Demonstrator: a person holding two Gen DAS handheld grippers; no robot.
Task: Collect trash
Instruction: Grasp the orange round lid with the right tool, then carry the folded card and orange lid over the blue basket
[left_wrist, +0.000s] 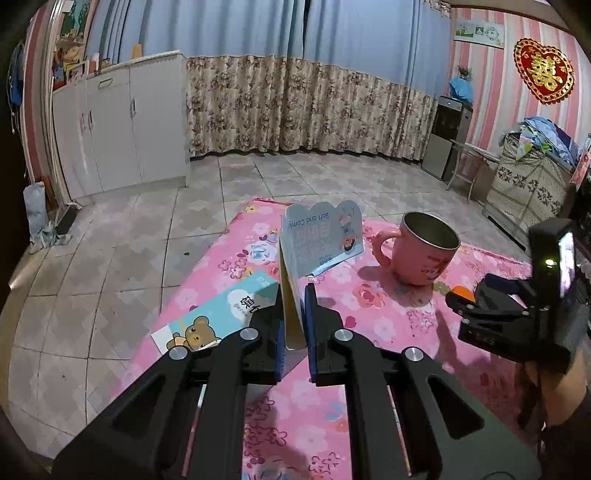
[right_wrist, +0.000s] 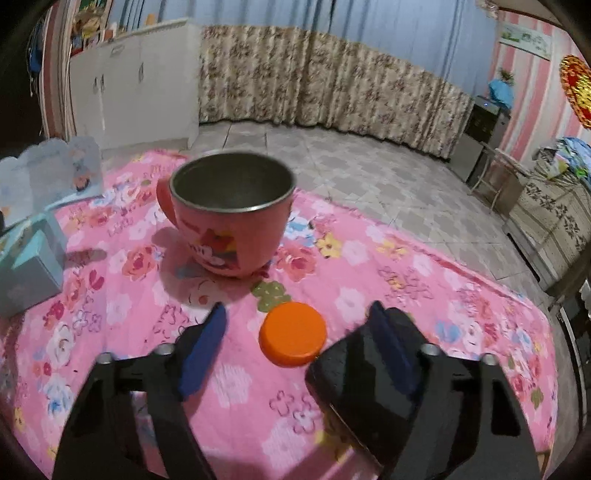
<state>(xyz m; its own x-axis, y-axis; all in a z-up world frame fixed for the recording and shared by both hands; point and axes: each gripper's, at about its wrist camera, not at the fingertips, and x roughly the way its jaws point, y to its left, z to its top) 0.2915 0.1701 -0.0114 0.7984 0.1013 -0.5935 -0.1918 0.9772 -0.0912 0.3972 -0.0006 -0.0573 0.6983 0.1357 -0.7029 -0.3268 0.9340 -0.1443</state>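
My left gripper (left_wrist: 294, 295) is shut on a torn light-blue cardboard package (left_wrist: 317, 236), held upright above the pink floral tablecloth (left_wrist: 369, 325). A teal box with a bear print (left_wrist: 221, 314) lies just left of the left fingers. My right gripper (right_wrist: 297, 314) is open, its blue pads on either side of an orange bottle cap (right_wrist: 293, 334) that lies on the cloth. The cap also peeks out by the right gripper in the left wrist view (left_wrist: 461, 293). A pink cartoon mug (right_wrist: 231, 218) stands just beyond the cap, empty inside.
The teal box (right_wrist: 29, 266) and the held package (right_wrist: 51, 166) sit at the left of the right wrist view. The table edge drops to a tiled floor (left_wrist: 110, 258). White cabinets (left_wrist: 122, 122), floral curtains and a water dispenser (left_wrist: 448, 136) line the far walls.
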